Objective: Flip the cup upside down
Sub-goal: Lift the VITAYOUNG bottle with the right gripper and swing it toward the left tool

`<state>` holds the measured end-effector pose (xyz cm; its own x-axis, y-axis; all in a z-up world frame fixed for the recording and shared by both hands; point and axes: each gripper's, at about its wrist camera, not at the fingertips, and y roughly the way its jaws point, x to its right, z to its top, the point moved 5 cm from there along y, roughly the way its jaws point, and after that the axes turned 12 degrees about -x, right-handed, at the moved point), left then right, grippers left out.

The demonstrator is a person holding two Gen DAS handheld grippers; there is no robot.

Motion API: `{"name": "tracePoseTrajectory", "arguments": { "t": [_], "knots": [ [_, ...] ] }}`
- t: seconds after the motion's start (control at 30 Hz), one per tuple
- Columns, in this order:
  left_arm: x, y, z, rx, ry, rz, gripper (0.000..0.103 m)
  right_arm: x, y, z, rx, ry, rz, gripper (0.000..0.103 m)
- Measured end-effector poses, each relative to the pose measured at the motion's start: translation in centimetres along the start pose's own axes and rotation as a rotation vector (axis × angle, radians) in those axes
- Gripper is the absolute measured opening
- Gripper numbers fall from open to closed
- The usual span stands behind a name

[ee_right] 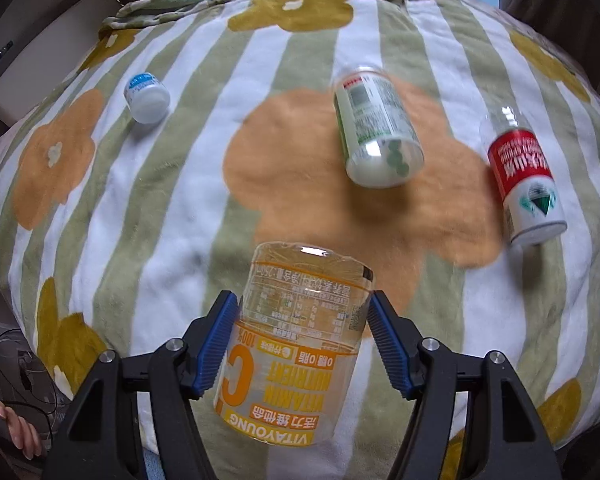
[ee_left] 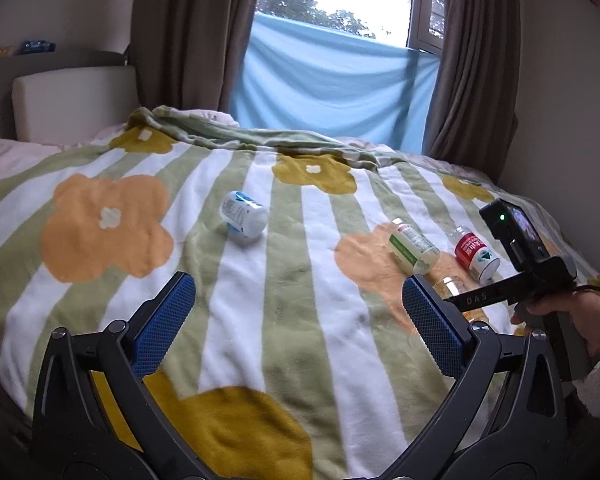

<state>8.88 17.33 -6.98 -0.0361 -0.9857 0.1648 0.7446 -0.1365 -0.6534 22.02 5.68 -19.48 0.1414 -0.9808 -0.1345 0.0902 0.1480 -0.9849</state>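
A clear plastic cup with an orange "Vitayoung Vitamin" label (ee_right: pixel 296 344) sits between the blue pads of my right gripper (ee_right: pixel 300 340), its print upside down in the right wrist view. The pads press its sides, so the gripper is shut on it, just above the blanket. In the left wrist view the cup (ee_left: pixel 454 286) shows partly behind a finger, with the right gripper's body (ee_left: pixel 540 272) beside it. My left gripper (ee_left: pixel 296 320) is open and empty, low over the bed.
A striped flower blanket (ee_left: pixel 300 320) covers the bed. On it lie a white and blue cup (ee_left: pixel 244 218), a green-label bottle (ee_right: pixel 376 128) and a red-label bottle (ee_right: pixel 526 184). Curtains and a window stand behind.
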Motion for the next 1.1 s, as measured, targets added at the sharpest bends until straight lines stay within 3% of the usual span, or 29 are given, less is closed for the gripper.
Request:
{"name": "tracePoseTrajectory", "arguments": {
  "t": [0.2, 0.5, 0.57, 0.63, 0.73, 0.93, 1.03, 1.1],
  "knots": [
    [1.1, -0.6, -0.2, -0.028, 0.004, 0.015, 0.103, 1.0, 1.7, -0.7, 0.002, 0.011, 0.004, 0.063],
    [2.1, -1.1, -0.3, -0.059, 0.008, 0.046, 0.103, 2.1, 3.2, -0.3, -0.02, 0.091, 0.095, 0.064],
    [2.5, -1.0, -0.2, -0.071, 0.013, 0.047, 0.103, 2.7, 3.0, -0.5, -0.014, 0.138, 0.148, 0.07],
    [2.9, -0.9, 0.0, -0.087, 0.017, 0.036, 0.103, 3.1, 2.5, -0.8, 0.003, 0.149, 0.22, 0.091],
    [4.0, -0.5, 1.0, -0.111, 0.035, 0.023, 0.103, 3.8, 0.3, -1.7, 0.091, 0.121, 0.261, 0.093],
    [8.4, 1.1, 5.1, -0.171, 0.14, -0.001, 0.103, 5.8, -5.3, -5.9, 0.35, 0.037, 0.288, 0.093],
    [11.3, 3.7, 6.7, -0.251, 0.191, -0.025, 0.103, 6.1, -7.7, -8.9, 0.518, -0.073, 0.221, 0.093],
    [13.3, 6.2, 6.9, -0.326, 0.228, -0.049, 0.103, 6.1, -8.4, -10.6, 0.596, -0.135, 0.116, 0.093]
  ]
}}
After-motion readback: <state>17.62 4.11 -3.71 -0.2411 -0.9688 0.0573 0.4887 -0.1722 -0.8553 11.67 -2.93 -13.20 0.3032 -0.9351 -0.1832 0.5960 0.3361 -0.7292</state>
